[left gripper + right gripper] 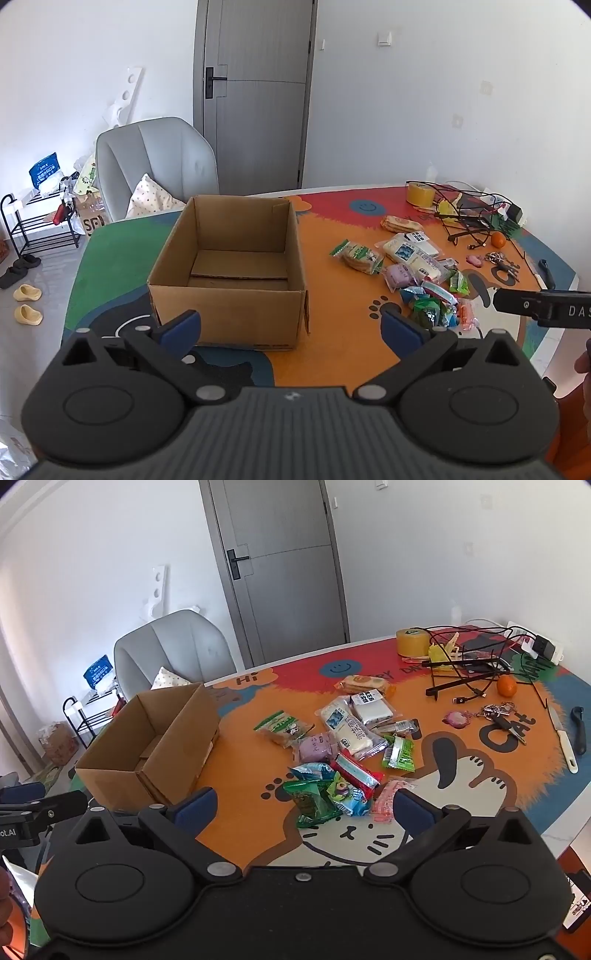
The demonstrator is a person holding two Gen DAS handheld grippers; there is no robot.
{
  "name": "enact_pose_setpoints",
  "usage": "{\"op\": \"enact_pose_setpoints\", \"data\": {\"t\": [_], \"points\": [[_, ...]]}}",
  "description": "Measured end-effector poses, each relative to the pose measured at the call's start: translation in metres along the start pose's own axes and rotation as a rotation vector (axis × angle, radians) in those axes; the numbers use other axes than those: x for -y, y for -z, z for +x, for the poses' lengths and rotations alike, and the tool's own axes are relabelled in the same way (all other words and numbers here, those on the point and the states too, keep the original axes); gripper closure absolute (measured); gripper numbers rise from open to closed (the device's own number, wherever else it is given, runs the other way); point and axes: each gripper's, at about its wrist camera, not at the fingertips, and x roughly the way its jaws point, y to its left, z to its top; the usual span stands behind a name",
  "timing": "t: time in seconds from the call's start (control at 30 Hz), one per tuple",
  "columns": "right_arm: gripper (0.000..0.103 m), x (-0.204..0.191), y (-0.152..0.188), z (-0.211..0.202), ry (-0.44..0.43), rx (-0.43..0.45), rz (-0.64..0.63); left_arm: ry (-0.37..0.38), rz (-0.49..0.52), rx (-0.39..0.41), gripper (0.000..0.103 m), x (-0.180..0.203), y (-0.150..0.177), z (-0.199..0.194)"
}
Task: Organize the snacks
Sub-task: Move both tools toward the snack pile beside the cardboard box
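Snacks (pixel 343 746) lie loose in a heap on the worktop (pixel 461 782), right ahead of the right gripper (pixel 301 806), whose jaws stand wide apart with nothing between them. Nearest those jaws sits a green packet (pixel 312 801), touching a blue one (pixel 351 797), with a pink wrapper (pixel 386 799) just beside the right-hand jaw. Further on, a red-and-white bar (pixel 356 771), a purple pack (pixel 316 747), a white pouch (pixel 347 727) and a green-striped cracker pack (pixel 282 727).

Over to the left gripper (pixel 291 328), jaws also spread wide and holding nothing. Dead ahead of them, the cardboard box (pixel 229 273) stands upright and open-topped, only its own bottom flaps showing inside, no snack in it. The snack heap lies to the right of these jaws, apart from the box.

Beyond the heap, a tan biscuit pack (pixel 365 683), then a yellow tape roll (pixel 412 642), a tangle of black cables (pixel 472 664) and an orange (pixel 506 685).
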Motion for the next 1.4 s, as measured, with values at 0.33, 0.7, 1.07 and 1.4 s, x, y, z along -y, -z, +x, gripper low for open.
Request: {"op": "enact_pose_setpoints", "data": {"t": [0.33, 0.7, 1.07, 1.4], "points": [[0.0, -0.0021, 0.0001, 0.001, -0.009, 0.0, 0.0, 0.001, -0.005, 0.0, 0.0, -0.0013, -0.0007, 0.0013], [0.0, -0.0011, -0.0015, -0.0001, -0.009, 0.004, -0.003, 0.003, -0.009, 0.004, 0.0, -0.0034, -0.0001, 0.0007], [0.0, 0.0009, -0.0005, -0.0005, -0.009, 0.003, 0.0, 0.008, -0.005, 0.003, 0.0, -0.0021, 0.0008, 0.0013], [0.0, 0.0024, -0.0019, 0.0, -0.009, 0.005, 0.002, 0.002, -0.012, 0.005, 0.0, -0.0025, 0.0013, 0.0015]]}}
